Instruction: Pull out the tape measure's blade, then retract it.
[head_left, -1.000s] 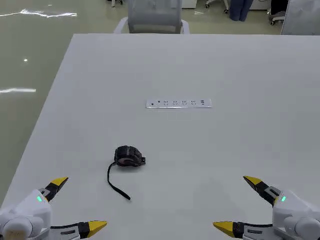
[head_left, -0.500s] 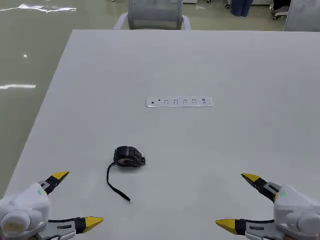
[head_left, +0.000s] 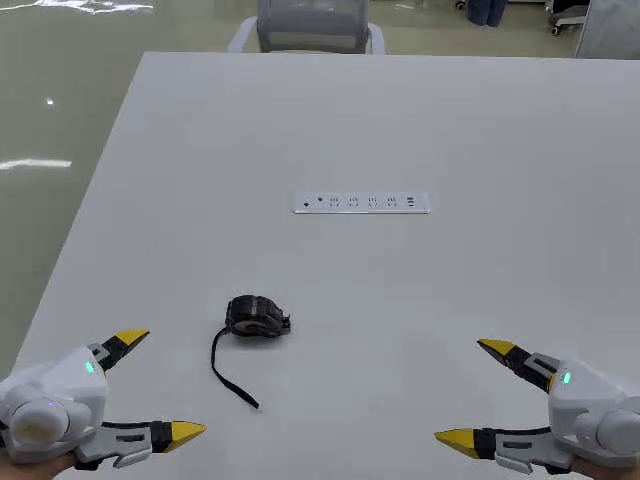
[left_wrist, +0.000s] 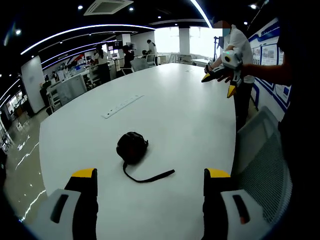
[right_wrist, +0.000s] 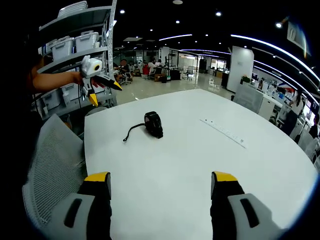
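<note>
A dark tape measure (head_left: 258, 316) sits on the white tabletop (head_left: 420, 110), ahead of both hand-held grippers and touched by neither. It lies forward and slightly right of the left hand-held gripper (head_left: 162, 384), which is the nearer of the two. The right hand-held gripper (head_left: 472, 392) is well apart from it, with the case off to its forward left. Both hold their yellow-tipped jaws wide apart, gripping nothing.

The case is compact and rounded, its long axis running roughly across the tabletop. A small nub at its right end looks like the blade's hook, though it is too small to be sure. No blade is drawn out. A thin black strap (head_left: 228, 375) trails from the left end back toward the person. A power strip (head_left: 361, 203) lies farther up the tabletop. The pull has not begun; the left looks best placed to pin the case, the right to take the hook.
</note>
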